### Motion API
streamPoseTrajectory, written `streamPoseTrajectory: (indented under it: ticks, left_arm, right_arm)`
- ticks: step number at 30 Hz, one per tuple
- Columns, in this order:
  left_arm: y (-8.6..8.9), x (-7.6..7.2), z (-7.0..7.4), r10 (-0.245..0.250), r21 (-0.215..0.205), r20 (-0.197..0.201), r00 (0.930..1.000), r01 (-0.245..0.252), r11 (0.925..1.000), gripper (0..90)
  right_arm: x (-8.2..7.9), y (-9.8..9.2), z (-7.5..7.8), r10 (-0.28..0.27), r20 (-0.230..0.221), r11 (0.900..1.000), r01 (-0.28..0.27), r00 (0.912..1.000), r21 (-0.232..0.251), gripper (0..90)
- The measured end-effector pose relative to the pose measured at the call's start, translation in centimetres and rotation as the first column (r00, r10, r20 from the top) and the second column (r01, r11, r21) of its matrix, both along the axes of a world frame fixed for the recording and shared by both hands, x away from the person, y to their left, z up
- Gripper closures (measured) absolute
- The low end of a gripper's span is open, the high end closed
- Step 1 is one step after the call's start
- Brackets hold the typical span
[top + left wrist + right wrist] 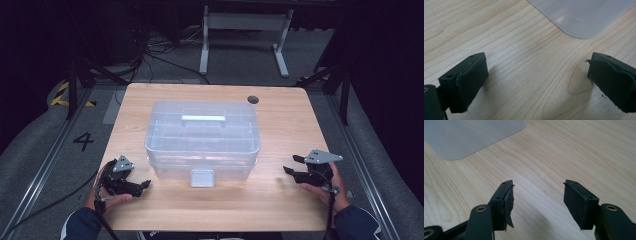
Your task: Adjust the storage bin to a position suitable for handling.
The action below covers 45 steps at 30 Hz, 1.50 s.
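Clear plastic storage box sits mid-surface, lid on, pale handle flat on top, front latch facing the person. Wooden surface otherwise bare near the hands.

Left gripper rests low at the box's near-left corner, just beside it, not touching. Jaws stand wide, nothing between them. Right gripper is off the box's right end, apart from it; jaws part-way open, empty.

Risks, as I judge them:
- The box is light and clear-walled. A push from one side alone would likely slide or turn it on the smooth wood rather than lift it.
- The right gripper's left pad looks frayed, a loose flap hanging at its lower edge. Grip on slick plastic may slip there.
- The latch is small and central. Both grippers are to the sides, so either must come across the front, and a low approach could knock the box's lower rim.

Views compared:
- The high view gives the whole box, handle, latch and both hands.
- The left gripper view gives a rounded translucent corner of the box and the wide gap.
- The right gripper view shows the torn pad, too small to make out from above.
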<state>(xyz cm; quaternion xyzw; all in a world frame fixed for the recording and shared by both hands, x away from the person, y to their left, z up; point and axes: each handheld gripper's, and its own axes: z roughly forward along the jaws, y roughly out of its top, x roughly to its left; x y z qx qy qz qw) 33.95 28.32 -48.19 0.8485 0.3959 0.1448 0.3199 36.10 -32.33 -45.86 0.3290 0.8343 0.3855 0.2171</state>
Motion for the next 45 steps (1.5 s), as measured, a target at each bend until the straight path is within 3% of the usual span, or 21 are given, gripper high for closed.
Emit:
streamPoseTrajectory:
  ticks: [3, 8, 10, 12, 19, 33, 45]
  left_arm:
    - [0.1, 0.1, 0.0, -0.006, 0.002, 0.000, 1.0000, 0.006, 1.0000, 3.6]
    - [0.1, 0.0, 0.0, 0.003, 0.003, 0.003, 1.0000, -0.003, 1.0000, 3.9]
    - [0.1, -0.1, 0.0, 0.004, 0.007, 0.014, 0.9999, -0.004, 1.0000, 4.6]
    - [0.1, -0.1, 0.0, 0.003, 0.007, 0.014, 0.9999, -0.003, 1.0000, 4.7]
    - [0.1, 0.3, 0.0, -0.012, 0.001, 0.001, 0.9999, 0.012, 0.9999, 4.0]
    - [0.0, 1.1, 0.0, -0.025, 0.009, 0.009, 0.9996, 0.025, 0.9996, 3.7]
    - [0.0, 1.1, 0.0, -0.023, 0.012, 0.013, 0.9996, 0.023, 0.9997, 3.8]
  right_arm:
    - [-0.1, 0.0, 0.1, 0.012, 0.018, 1.000, -0.012, 0.9998, 0.001, 40.0]
    - [0.1, -0.6, -0.2, -0.012, -0.023, 0.998, 0.013, 0.9997, 0.057, 35.2]
    - [0.0, -0.2, -0.2, -0.025, -0.021, 0.999, 0.025, 0.9995, 0.044, 32.3]
    - [0.1, 0.4, 0.0, -0.029, -0.053, 0.998, 0.032, 0.9982, 0.054, 29.2]
    - [-0.5, 1.2, 1.3, -0.067, -0.022, 0.994, 0.069, 0.9975, 0.084, 29.9]
    - [-0.1, 4.4, 6.2, 0.028, 0.059, 0.994, -0.034, 0.9979, 0.100, 33.5]
    - [1.6, 7.2, 12.0, 0.102, 0.157, 0.986, -0.121, 0.9823, 0.116, 35.5]
